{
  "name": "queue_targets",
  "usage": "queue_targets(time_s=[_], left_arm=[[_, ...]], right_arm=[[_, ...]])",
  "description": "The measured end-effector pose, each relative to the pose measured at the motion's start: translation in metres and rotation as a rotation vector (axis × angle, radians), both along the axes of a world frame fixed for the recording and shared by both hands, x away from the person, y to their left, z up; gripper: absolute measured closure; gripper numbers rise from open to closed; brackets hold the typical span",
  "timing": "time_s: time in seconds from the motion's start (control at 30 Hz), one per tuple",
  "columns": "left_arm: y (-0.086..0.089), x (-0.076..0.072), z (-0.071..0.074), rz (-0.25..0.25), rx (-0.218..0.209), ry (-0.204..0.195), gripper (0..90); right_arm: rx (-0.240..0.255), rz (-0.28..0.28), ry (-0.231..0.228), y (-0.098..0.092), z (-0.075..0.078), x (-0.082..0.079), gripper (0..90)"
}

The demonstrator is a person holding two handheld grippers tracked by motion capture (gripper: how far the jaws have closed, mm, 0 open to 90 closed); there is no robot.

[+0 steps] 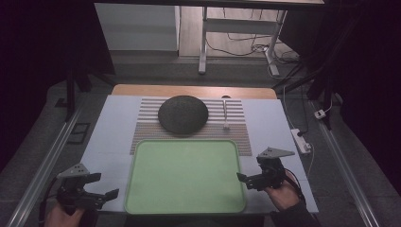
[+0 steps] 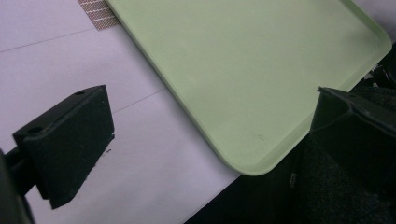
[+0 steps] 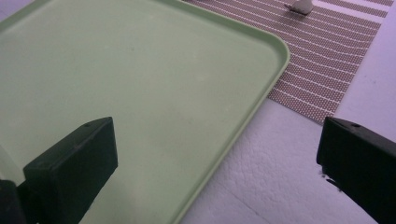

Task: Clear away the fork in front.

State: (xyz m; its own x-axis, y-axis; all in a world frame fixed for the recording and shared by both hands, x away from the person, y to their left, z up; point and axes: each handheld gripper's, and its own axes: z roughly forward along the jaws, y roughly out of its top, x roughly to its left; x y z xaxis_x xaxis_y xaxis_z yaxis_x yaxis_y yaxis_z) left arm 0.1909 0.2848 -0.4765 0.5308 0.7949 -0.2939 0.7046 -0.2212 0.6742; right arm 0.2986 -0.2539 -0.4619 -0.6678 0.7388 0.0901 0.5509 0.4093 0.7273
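Desk (image 1: 113, 124): white surface, carrying a striped mat (image 1: 236, 133) at the far centre.

Green tray (image 1: 185, 175): lies flat at the near centre, its far edge overlapping the mat. Nothing on it. It is the thing nearest both tools, which sit on either side of it.

Dark round plate (image 1: 183, 114): rests on the mat just beyond the tray, apart from it. Looks upside down or domed; cannot tell which.

White fork (image 1: 225, 115): lies on the mat to the right of the plate, handle pointing far. Untouched.

Left tool (image 1: 97, 188): near left, just beside the tray's near left corner, jaws spread wide, gripping nothing. Its own view shows that corner (image 2: 252, 165) between the jaws.

Right tool (image 1: 248, 180): near right, at the tray's right edge, jaws likewise wide apart and bare.

Judgement: work not yet begun. Nothing grasped, nothing loaded. Plate and fork presumably go onto the tray; all of it remains.
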Motion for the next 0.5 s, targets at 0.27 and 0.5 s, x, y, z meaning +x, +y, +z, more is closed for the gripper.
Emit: queue_targets(time_s=[0.27, 0.5], left_arm=[[0.0, 0.0, 0.0, 0.0, -0.001, 0.0, 0.0], [0.0, 0.0, 0.0, 0.0, -0.001, 0.001, 0.0]], right_arm=[[-0.036, 0.001, -0.002, 0.012, -0.002, 0.017, 0.0], [-0.051, -0.013, -0.008, 0.019, -0.005, 0.038, 0.0]])
